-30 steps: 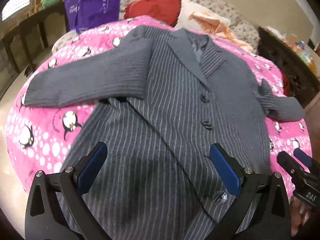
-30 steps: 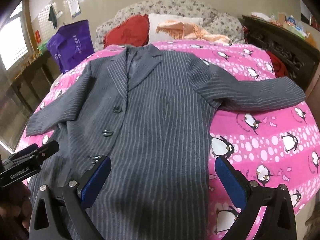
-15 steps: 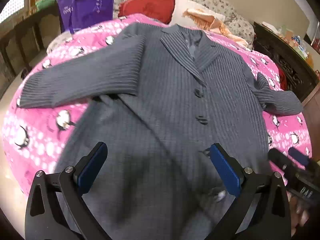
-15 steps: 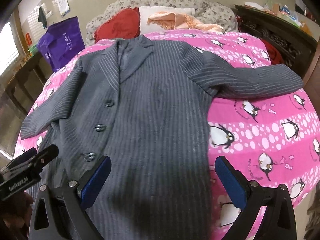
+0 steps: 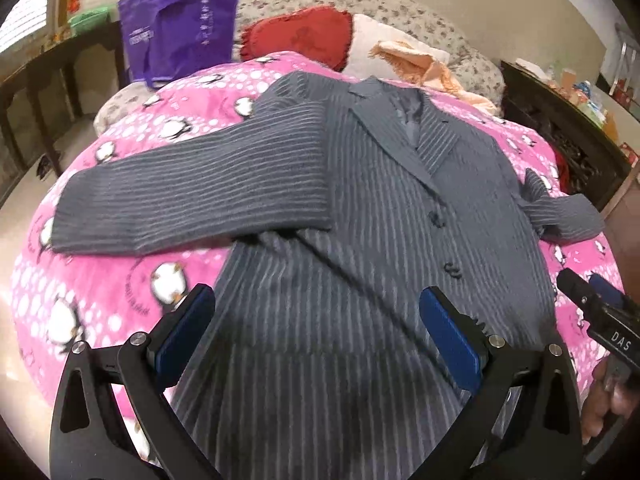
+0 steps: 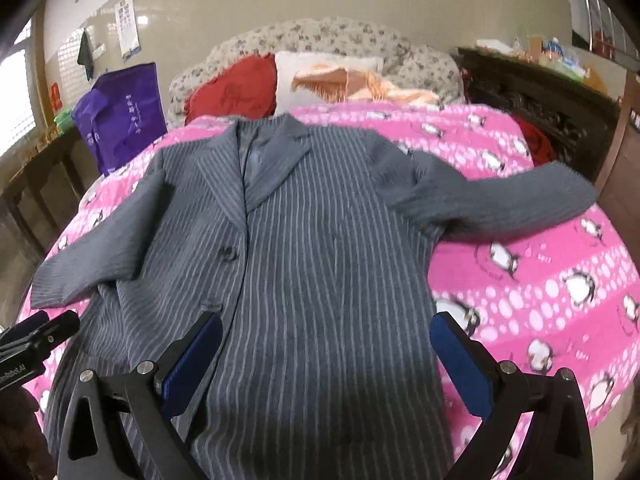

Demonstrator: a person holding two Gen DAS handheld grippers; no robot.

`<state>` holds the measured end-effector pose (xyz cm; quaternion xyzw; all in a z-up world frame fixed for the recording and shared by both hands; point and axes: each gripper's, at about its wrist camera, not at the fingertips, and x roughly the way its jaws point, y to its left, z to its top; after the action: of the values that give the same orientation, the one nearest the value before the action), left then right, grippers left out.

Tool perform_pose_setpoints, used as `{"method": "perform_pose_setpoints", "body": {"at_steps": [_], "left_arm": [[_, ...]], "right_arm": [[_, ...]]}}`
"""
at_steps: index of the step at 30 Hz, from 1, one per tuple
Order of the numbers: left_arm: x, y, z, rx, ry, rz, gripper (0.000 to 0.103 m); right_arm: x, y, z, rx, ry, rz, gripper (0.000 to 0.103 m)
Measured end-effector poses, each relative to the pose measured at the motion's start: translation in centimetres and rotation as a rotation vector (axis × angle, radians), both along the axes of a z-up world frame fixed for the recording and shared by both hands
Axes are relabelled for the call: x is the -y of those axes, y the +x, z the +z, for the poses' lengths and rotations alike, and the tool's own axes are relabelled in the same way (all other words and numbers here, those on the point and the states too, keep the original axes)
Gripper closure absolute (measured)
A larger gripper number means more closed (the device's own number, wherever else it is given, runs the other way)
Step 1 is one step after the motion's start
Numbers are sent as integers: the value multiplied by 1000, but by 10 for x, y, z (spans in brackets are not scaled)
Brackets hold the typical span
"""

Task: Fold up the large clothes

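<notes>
A grey pinstriped jacket (image 5: 360, 240) lies face up and buttoned on a pink penguin blanket (image 5: 120, 280), collar at the far end, both sleeves spread out sideways. It fills the right wrist view too (image 6: 320, 260). My left gripper (image 5: 316, 332) is open and empty, hovering over the jacket's lower left part. My right gripper (image 6: 328, 360) is open and empty over the lower right part. The right gripper also shows at the right edge of the left wrist view (image 5: 600, 316); the left gripper shows at the left edge of the right wrist view (image 6: 36, 336).
A red cushion (image 6: 236, 92), a white pillow (image 6: 320, 76) and an orange cloth (image 6: 372, 88) lie at the head of the bed. A purple bag (image 5: 180, 28) stands on a table at the far left. A dark wooden cabinet (image 6: 540, 96) stands on the right.
Both grippers have moved forward over the jacket toward the collar, so its lower hem has slid out of view. Both stay open and empty. The jacket has not moved.
</notes>
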<state>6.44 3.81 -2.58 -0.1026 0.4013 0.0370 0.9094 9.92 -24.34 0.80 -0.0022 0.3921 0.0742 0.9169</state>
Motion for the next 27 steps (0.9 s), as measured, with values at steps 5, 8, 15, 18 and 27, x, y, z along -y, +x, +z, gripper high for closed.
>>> {"method": "perform_pose_setpoints", "body": {"at_steps": [5, 8, 15, 18, 27], "left_arm": [[2, 26, -12, 16, 31, -31, 1], [2, 46, -33, -22, 27, -43, 0], [12, 57, -69, -90, 74, -33, 0], [10, 56, -70, -79, 61, -26, 0], [10, 55, -72, -74, 52, -26, 0]], "right_arm": [[-11, 28, -30, -17, -7, 85, 0], [-15, 42, -63, -83, -30, 100, 0], [-6, 50, -91, -138, 33, 88, 0], [-5, 52, -92, -139, 43, 89, 0], [-8, 55, -93, -135, 34, 85, 0]]}}
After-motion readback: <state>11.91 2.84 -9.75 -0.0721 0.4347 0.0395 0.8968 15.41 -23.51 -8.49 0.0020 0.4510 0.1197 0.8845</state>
